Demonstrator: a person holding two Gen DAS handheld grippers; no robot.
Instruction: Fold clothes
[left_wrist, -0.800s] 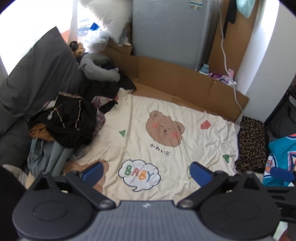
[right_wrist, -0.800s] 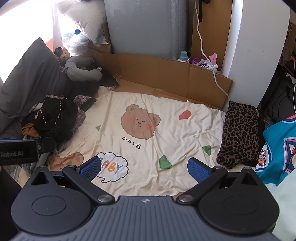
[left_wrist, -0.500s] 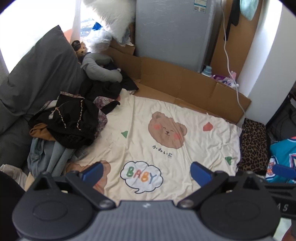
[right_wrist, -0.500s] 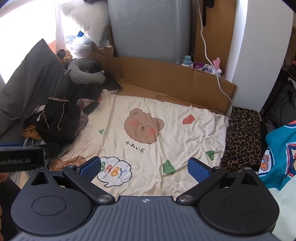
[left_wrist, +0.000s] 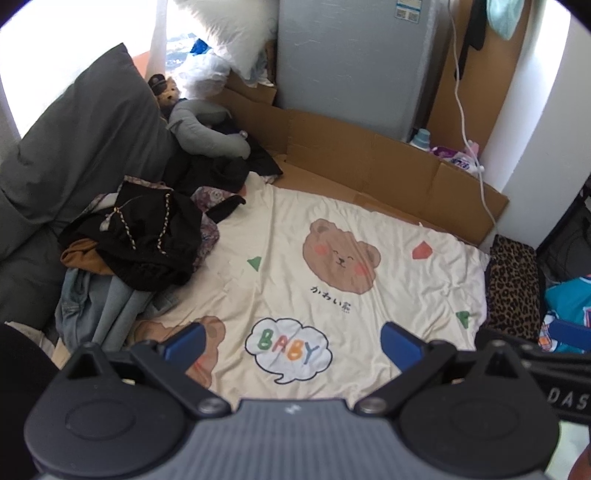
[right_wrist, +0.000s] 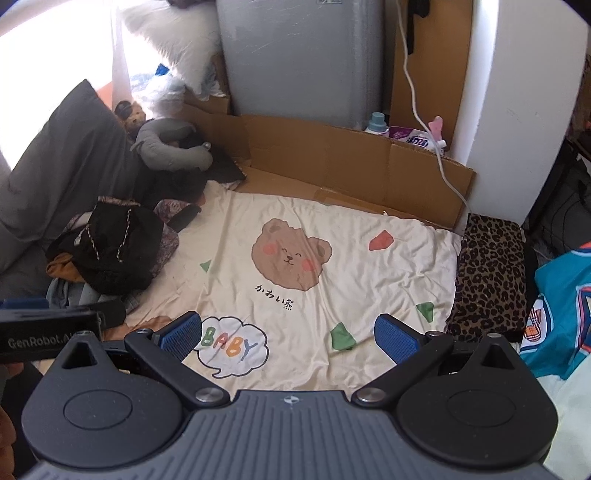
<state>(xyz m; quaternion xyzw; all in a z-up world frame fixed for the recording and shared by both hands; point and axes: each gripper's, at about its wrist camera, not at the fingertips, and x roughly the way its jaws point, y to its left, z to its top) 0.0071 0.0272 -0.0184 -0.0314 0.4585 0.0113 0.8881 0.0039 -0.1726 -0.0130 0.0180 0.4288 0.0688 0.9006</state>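
Grippers, left gripper (left_wrist: 291, 341) and right gripper (right_wrist: 288, 334), hover wide open and empty; take one garment from the clothes pile (left_wrist: 129, 251) at 10 o'clock onto the bear blanket (left_wrist: 388, 306)

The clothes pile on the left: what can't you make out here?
- Pile, both views: the black top covers the lower garments; their number and kind are unclear.
- Teal shirt, right wrist view: cut off by the frame edge.
- Bottle label: too small to read.
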